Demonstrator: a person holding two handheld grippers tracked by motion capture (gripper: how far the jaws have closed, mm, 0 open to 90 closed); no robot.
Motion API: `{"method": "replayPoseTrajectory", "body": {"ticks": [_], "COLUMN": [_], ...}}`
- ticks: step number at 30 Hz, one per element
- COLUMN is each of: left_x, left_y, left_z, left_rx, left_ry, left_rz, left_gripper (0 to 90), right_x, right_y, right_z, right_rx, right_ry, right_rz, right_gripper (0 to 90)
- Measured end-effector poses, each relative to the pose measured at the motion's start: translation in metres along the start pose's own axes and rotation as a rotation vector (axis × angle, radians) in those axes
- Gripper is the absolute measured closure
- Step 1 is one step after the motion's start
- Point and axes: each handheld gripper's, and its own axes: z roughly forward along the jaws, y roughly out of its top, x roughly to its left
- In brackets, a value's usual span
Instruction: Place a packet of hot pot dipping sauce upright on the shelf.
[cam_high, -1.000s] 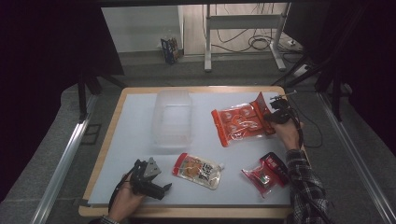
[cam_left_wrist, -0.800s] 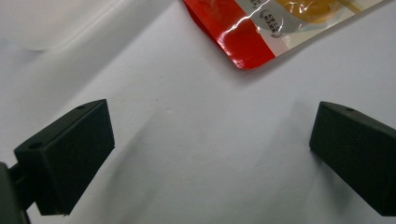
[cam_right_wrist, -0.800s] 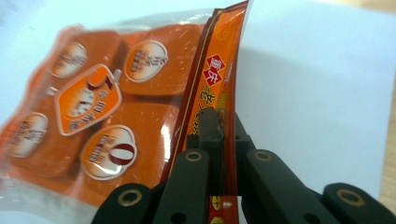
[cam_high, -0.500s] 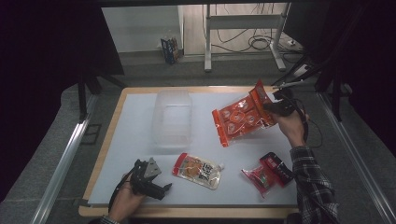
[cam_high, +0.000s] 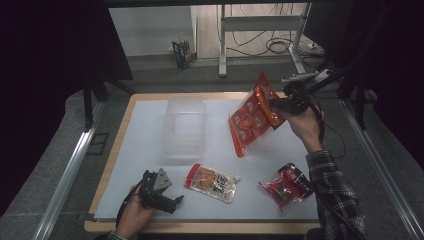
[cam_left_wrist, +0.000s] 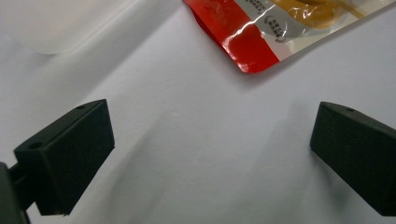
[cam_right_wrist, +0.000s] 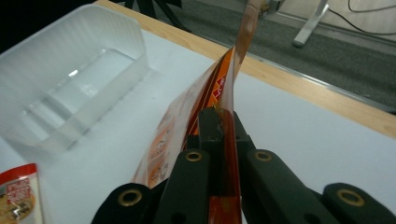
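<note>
My right gripper (cam_high: 278, 104) (cam_right_wrist: 223, 122) is shut on the edge of a large orange snack bag (cam_high: 251, 116) (cam_right_wrist: 196, 116), which hangs tilted above the white table top (cam_high: 150, 145), right of a clear plastic bin (cam_high: 185, 125) (cam_right_wrist: 70, 84). My left gripper (cam_high: 170, 202) (cam_left_wrist: 205, 149) rests near the front left edge, open, its black jaws wide apart over bare table. A red-and-clear pouch (cam_high: 211, 182) (cam_left_wrist: 275, 28) lies just right of it. A small dark red packet (cam_high: 286, 184) lies at the front right.
The table has a wooden rim (cam_high: 120, 150). Metal rails (cam_high: 70, 170) run along both sides. Cables and a stand's legs (cam_high: 260, 35) sit on the floor beyond the far edge.
The right hand has lifted the orange bag off the table and tipped it upright, moving it up and a little toward the bin. The left gripper has stayed put.
</note>
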Motion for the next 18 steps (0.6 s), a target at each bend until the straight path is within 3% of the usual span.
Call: {"method": "replayPoseTrajectory", "body": {"ticks": [3,9,13,18], "left_x": [0.001,0.004,0.007,0.009], "left_y": [0.0,0.0,-0.001,-0.001], "left_z": [-0.001,-0.003,-0.007,-0.01], "left_rx": [-0.005,-0.024,-0.055,-0.091], "left_ry": [0.003,0.001,-0.033,-0.057], "left_rz": [-0.006,-0.032,-0.064,-0.087], "left_gripper": [0.0,0.0,0.0,0.0], "right_x": [0.014,0.034,0.049,0.065], "right_y": [0.009,0.025,0.036,0.047], "right_z": [-0.001,-0.001,0.002,0.005], "right_rx": [-0.009,-0.021,-0.017,-0.008], "right_ry": [0.008,0.051,0.082,0.115], "right_rz": [-0.057,-0.096,-0.144,-0.169], "right_gripper": [88.8,88.9,88.9,89.0]}}
